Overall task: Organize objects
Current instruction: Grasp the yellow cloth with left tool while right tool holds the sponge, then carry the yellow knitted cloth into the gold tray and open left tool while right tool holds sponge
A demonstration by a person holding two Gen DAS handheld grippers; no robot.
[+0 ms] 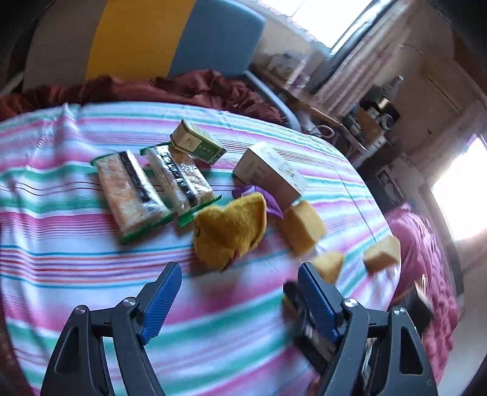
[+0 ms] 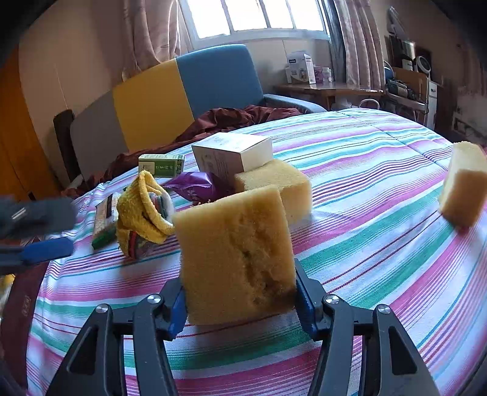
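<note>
Sponge (image 2: 234, 256): clamped upright by the right gripper (image 2: 240, 300), raised over the striped bedspread (image 2: 380, 213), just in front of the second sponge (image 2: 280, 189).
White box (image 2: 231, 155): behind the second sponge, touching it.
Left gripper (image 1: 239, 292): spread, empty, near the yellow cloth (image 1: 231, 228).
Advice: lower it level beside the second sponge before releasing.

It was a bedroom in a home. A bed (image 2: 380, 158) with a striped cover filled the near space, a padded headboard (image 2: 182, 91) stood at its far end, and curtains (image 2: 356, 42) framed a far window (image 2: 258, 15) above a cluttered desk (image 2: 328, 86).
</note>
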